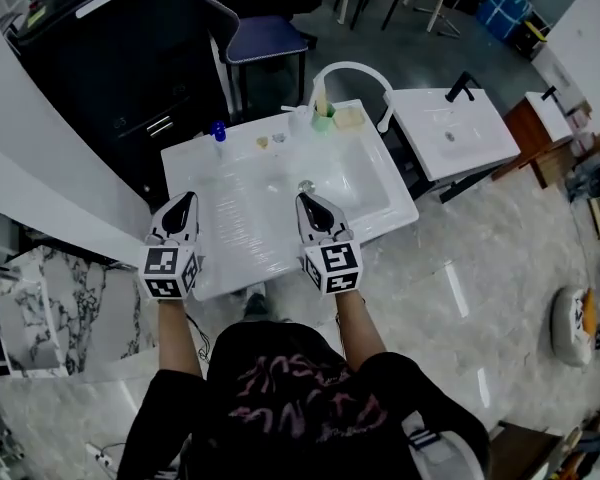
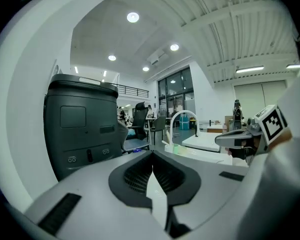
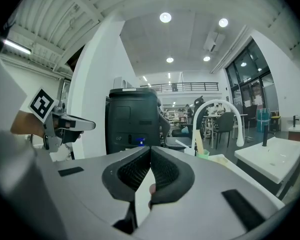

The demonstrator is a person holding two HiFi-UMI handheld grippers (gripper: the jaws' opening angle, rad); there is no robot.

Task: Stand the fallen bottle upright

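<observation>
A small clear bottle with a blue cap [image 1: 218, 135] stands upright at the back left of the white washbasin counter [image 1: 205, 273]. My left gripper [image 1: 186, 201] hovers over the counter's left part, well short of the bottle, jaws shut and empty. My right gripper [image 1: 306, 201] hangs over the basin near the drain [image 1: 305, 185], also shut with nothing in it. In the left gripper view the pads [image 2: 140, 174] meet with nothing between them, and the blue cap [image 2: 135, 150] peeks just beyond. The right gripper view shows its pads [image 3: 162, 171] together and the blue cap [image 3: 141, 142] ahead.
A green cup [image 1: 323, 120] with a toothbrush, a yellow pad [image 1: 349, 118] and a white arched faucet [image 1: 355, 70] line the counter's back. A second basin [image 1: 450, 133] stands to the right. A black cabinet [image 1: 120, 58] and a chair [image 1: 265, 38] are behind.
</observation>
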